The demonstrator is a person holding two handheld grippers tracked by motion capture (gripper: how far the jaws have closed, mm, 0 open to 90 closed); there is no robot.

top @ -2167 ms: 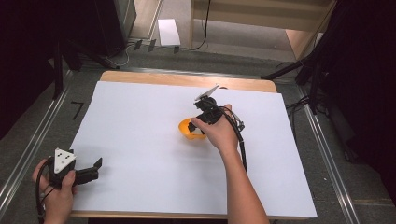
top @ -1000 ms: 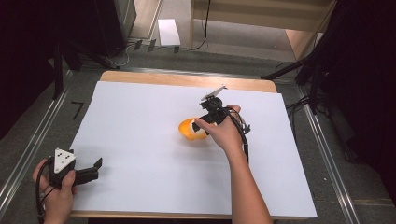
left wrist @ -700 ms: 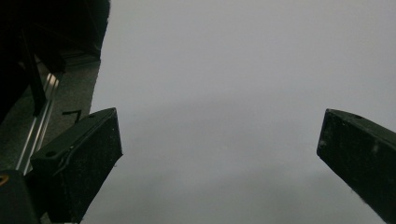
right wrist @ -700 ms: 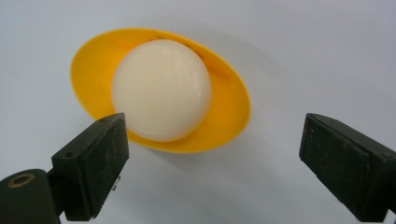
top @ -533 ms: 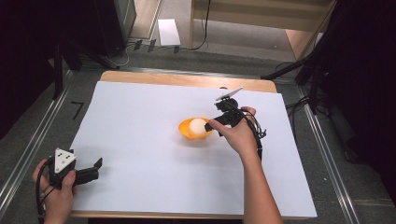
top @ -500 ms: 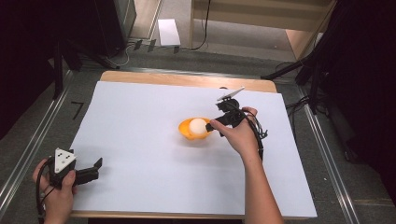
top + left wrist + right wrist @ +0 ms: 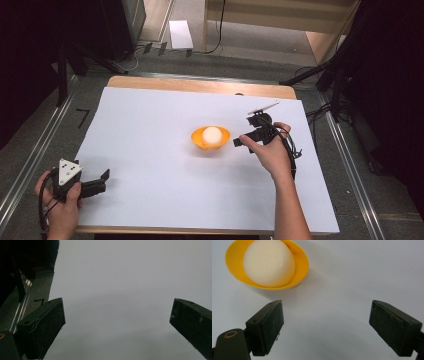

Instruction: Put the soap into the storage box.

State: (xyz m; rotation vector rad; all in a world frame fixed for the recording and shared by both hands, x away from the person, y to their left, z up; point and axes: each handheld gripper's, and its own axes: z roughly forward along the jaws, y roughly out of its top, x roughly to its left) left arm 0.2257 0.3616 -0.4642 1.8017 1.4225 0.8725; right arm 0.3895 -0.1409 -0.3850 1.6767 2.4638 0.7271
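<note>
A: Egg (image 7: 212, 134), white, sitting in the orange bowl (image 7: 198, 141) near the middle of the white surface (image 7: 150, 125). Upright or slightly tipped, hard to tell from above.

B: Clearer in the right gripper view: egg (image 7: 269, 263) resting against the bowl's far wall, yellow-orange rim (image 7: 304, 266) curving round it. Nothing gripping it.

A: And the right gripper (image 7: 239, 142)?

B: Just beside the bowl on the person's right, not touching. Jaws wide apart, only bare surface between them. Right hand (image 7: 270, 152) wrapped round the handle, cable trailing back toward the wrist.

A: So placing looks done?

B: Judging by how things lie, yes: egg settled inside, bowl standing flat, jaws empty and clear of the rim. Little left on that side but to draw away, if anything.

A: Left gripper (image 7: 103, 180)?

B: Well apart, down at the near left corner of the surface, held low in the left hand (image 7: 61, 207) with the grey three-cornered plate (image 7: 68, 170) on top. Jaws apart too, holding nothing; the left gripper view looks over plain white sheet and, off to one side, the dark floor and a metal rail (image 7: 20, 312).

A: Anything else nearby to handle?

B: No other loose object on the sheet. Wooden edge (image 7: 200, 85) of the surface at the far side, cables and a dark frame beyond.

A: Risk?

B: Small. Possibly nudging the bowl with a jaw on the way out.
</note>
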